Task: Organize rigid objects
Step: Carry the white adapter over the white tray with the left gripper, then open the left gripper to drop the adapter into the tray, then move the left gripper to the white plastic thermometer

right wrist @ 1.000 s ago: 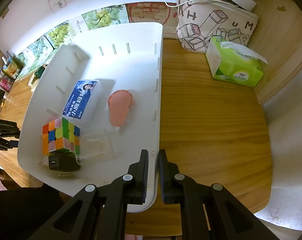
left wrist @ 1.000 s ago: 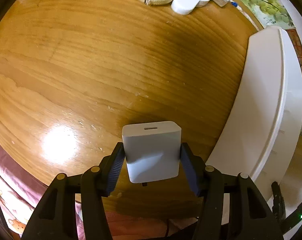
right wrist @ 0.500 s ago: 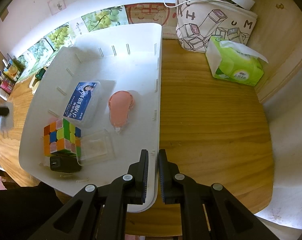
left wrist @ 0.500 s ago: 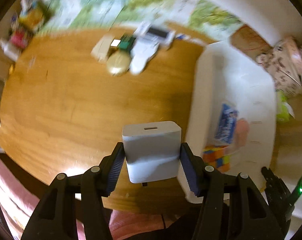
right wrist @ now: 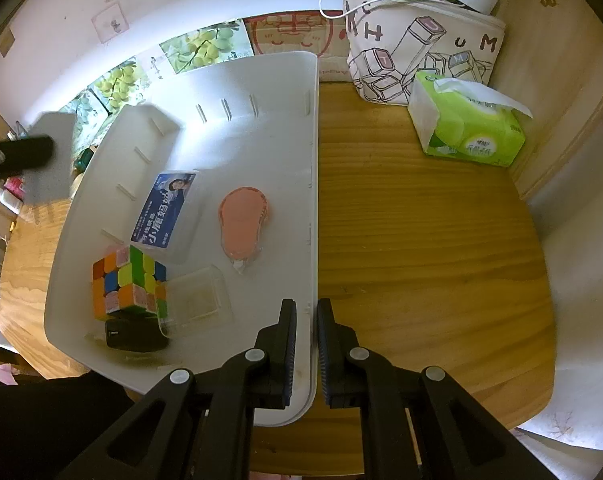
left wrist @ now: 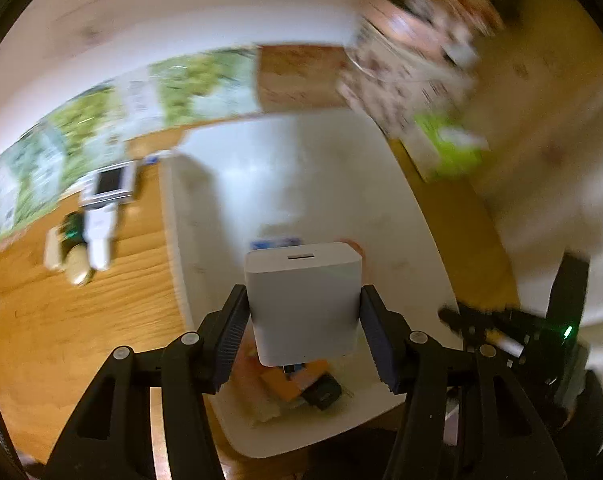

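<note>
My left gripper [left wrist: 303, 320] is shut on a white charger cube [left wrist: 303, 300] and holds it in the air above the white tray [left wrist: 301, 184]; it also shows blurred in the right wrist view [right wrist: 47, 164] at the far left. My right gripper [right wrist: 306, 354] is shut on the tray's right wall [right wrist: 312, 208] near the front. In the tray lie a colour cube [right wrist: 127, 284], a black charger [right wrist: 135, 334], a clear box [right wrist: 195, 298], a blue-labelled box [right wrist: 165, 210] and a pink tape dispenser [right wrist: 243, 220].
Several small items [left wrist: 89, 232] lie on the wooden table [left wrist: 61, 320] left of the tray. A green tissue pack [right wrist: 467, 126] and a printed bag [right wrist: 421, 48] stand at the back right. The wall runs behind.
My left gripper has lifted the white charger off the table and swung it right, over the tray. The right gripper has stayed on the tray wall.
</note>
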The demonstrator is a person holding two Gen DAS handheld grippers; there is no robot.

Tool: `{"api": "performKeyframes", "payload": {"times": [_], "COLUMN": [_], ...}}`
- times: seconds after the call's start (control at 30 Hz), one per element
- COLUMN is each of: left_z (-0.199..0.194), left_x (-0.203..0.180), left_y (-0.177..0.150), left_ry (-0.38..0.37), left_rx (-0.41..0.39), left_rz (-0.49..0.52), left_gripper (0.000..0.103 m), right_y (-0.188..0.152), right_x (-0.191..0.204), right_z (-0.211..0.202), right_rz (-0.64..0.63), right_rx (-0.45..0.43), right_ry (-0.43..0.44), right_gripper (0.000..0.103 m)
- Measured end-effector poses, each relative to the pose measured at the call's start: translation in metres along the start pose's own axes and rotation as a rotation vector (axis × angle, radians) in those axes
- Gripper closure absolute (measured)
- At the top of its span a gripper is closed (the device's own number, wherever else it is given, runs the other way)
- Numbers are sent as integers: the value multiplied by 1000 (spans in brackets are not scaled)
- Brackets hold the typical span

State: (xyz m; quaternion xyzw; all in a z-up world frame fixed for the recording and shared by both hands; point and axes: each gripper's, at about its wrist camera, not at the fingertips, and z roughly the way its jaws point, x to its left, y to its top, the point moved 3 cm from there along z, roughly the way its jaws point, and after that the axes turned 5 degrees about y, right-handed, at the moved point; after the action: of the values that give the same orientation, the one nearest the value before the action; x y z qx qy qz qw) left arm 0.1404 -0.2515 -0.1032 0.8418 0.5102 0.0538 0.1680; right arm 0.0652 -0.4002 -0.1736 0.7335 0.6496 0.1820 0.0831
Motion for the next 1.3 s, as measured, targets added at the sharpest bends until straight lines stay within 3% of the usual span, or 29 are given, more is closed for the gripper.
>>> {"api": "performKeyframes", "payload": {"times": [0.1, 0.2, 0.33, 0.43, 0.67, 0.87, 1.1, 1.3], "left_z": [10, 9, -19, -32, -9, 7, 38, 70], "left_x": [-20, -24, -6, 27, 114, 181, 234, 241], "left_y": [-6, -10, -4, -3, -15, -34, -30, -8], "left_ry": [7, 18, 11, 17, 89, 188, 131, 130], "left_rx": [27, 17, -153, -243, -135, -75, 12, 74], "left_rz": [96, 121, 84, 11, -183, -269, -338, -328], "left_gripper": [43, 42, 23, 21, 21, 21, 21, 21], "right_y": [0, 0, 0, 1, 2, 1, 2, 2], "right_x": [1, 1, 1, 3, 5, 6, 6, 8], "right_z": [0, 0, 1, 1, 3, 3, 3, 3], "right_rz": [3, 10, 13, 12, 21, 41, 76, 103], "right_rx": [2, 1, 4, 9, 13, 9, 5, 3], "right_ry": [-3, -6, -12, -25, -64, -95, -122, -153], "right_gripper": [91, 91, 91, 91, 91, 91, 91, 91]}}
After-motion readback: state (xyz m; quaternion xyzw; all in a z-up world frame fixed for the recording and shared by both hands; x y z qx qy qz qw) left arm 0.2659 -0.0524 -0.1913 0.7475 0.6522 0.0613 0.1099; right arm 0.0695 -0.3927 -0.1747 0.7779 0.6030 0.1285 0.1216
